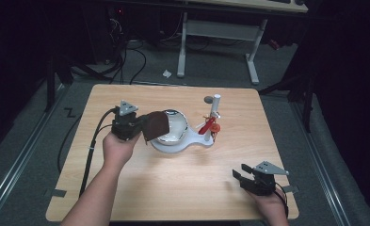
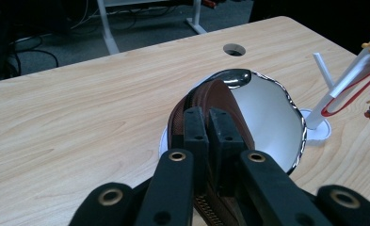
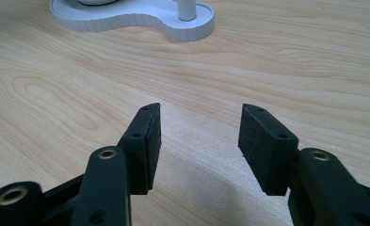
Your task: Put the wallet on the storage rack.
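Brown leather pouch (image 2: 211,101) sits pinched in the left gripper (image 1: 136,123) at frame centre, held over the round mirror (image 2: 267,117), probably to drop it there, while the right gripper (image 3: 199,136) rests spread at lower right.

I'm working in a lab or test room: my light wooden table (image 1: 140,188) stands on grey carpet, black cables (image 1: 126,56) trail over the floor at far left, and a white-legged desk (image 1: 218,30) stands beyond.
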Demonstrator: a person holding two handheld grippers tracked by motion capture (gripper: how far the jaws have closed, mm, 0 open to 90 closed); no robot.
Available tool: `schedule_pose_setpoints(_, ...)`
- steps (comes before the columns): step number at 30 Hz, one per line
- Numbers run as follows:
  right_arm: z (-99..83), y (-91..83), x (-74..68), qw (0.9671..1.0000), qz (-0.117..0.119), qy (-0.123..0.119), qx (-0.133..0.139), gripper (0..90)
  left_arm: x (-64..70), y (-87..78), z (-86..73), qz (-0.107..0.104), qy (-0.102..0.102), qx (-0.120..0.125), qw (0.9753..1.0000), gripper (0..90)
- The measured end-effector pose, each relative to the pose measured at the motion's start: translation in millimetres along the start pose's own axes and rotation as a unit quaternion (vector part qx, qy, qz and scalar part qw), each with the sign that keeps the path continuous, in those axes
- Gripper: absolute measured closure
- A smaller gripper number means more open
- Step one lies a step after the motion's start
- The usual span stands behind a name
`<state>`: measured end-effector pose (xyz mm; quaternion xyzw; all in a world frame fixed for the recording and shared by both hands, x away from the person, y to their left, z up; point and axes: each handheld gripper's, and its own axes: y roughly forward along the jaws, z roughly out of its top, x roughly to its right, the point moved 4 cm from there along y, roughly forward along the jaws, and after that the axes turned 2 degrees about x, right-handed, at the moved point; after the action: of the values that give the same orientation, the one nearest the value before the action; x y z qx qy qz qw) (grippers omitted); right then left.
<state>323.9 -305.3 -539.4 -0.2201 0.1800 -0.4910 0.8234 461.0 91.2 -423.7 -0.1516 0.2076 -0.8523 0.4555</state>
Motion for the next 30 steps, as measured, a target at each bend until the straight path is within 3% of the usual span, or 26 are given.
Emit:
schedule_pose_setpoints(19, -0.5, 0.6, -0.6, 1.0000, 0.002, 0.000, -0.003, 49.6, 5.1, 7.3, -0.7, -0.001, -0.010, 0.000, 0.9999, 86.1)
schedule_pose_setpoints(30, -0.7, 1.0, -0.8, 1.0000, 0.004, -0.003, -0.005, 49.6, 7.4, 17.3, 1.9, 0.011, -0.009, 0.002, 0.9999, 85.8)
